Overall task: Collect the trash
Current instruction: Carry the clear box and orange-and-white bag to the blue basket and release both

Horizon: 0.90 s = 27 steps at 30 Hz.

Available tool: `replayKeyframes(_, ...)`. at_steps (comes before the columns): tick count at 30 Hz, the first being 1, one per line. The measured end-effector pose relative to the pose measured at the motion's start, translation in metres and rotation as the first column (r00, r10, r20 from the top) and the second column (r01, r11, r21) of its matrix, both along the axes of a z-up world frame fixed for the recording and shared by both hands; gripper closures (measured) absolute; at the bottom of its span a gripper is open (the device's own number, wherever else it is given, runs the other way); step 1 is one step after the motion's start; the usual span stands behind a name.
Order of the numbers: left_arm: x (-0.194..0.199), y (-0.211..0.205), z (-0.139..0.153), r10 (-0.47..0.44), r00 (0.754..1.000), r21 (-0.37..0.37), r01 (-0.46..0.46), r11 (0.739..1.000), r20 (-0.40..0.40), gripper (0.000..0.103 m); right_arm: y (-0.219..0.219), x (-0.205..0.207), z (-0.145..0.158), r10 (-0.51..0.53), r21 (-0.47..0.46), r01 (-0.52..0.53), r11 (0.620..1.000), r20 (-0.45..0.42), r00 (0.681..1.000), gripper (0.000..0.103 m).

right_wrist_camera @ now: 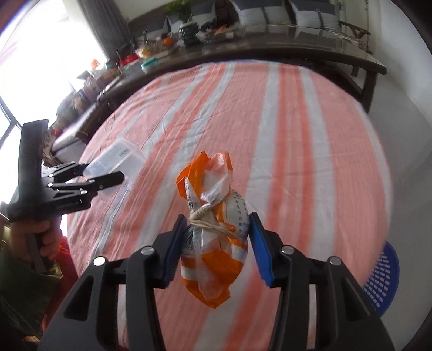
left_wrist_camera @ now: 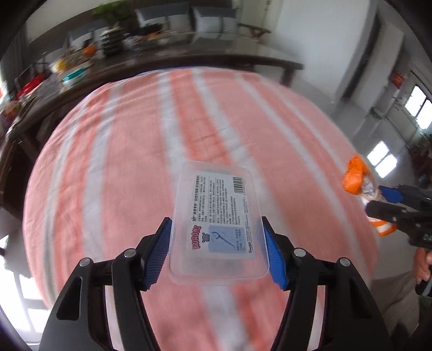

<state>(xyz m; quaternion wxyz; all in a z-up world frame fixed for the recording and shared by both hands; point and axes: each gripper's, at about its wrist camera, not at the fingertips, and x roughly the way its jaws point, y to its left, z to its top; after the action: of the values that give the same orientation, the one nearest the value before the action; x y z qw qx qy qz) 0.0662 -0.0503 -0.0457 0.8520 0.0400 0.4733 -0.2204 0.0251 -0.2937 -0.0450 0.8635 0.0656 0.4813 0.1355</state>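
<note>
My left gripper (left_wrist_camera: 217, 229) is shut on a clear plastic box (left_wrist_camera: 217, 216) with a printed label, held above the pink and white striped cloth (left_wrist_camera: 121, 162). My right gripper (right_wrist_camera: 217, 226) is shut on an orange and white plastic bag (right_wrist_camera: 213, 243) tied with string, also held above the cloth (right_wrist_camera: 297, 148). In the left wrist view the right gripper (left_wrist_camera: 388, 202) and bag (left_wrist_camera: 355, 176) show at the right edge. In the right wrist view the left gripper (right_wrist_camera: 108, 175) and box (right_wrist_camera: 116, 159) show at the left.
A dark wooden table (right_wrist_camera: 270, 48) with clutter, a plant and boxes runs along the far side of the cloth. A blue perforated basket (right_wrist_camera: 382, 280) sits at the lower right. A sofa with grey cushions (right_wrist_camera: 310, 13) stands behind.
</note>
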Motion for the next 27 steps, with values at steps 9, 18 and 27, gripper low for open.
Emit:
replayKeyframes(9, -0.075, -0.192, 0.043, -0.334, 0.943, -0.151, 0.332, 0.931, 0.014, 0.04, -0.179, -0.081, -0.005, -0.279, -0.066, 0.281, 0.957, 0.035, 0.96, 0.057)
replayKeyframes(18, -0.1, -0.366, -0.015, -0.433, 0.896, -0.142, 0.418, 0.897, -0.096, 0.039, -0.304, -0.104, -0.072, -0.489, 0.007, 0.49, 0.871, -0.073, 0.869, 0.057)
replayKeyframes(27, -0.075, -0.448, -0.1, -0.42, 0.893, -0.114, 0.406, 0.907, -0.161, 0.035, -0.362, -0.104, -0.138, -0.59, 0.12, 0.613, 0.781, -0.181, 0.787, 0.05)
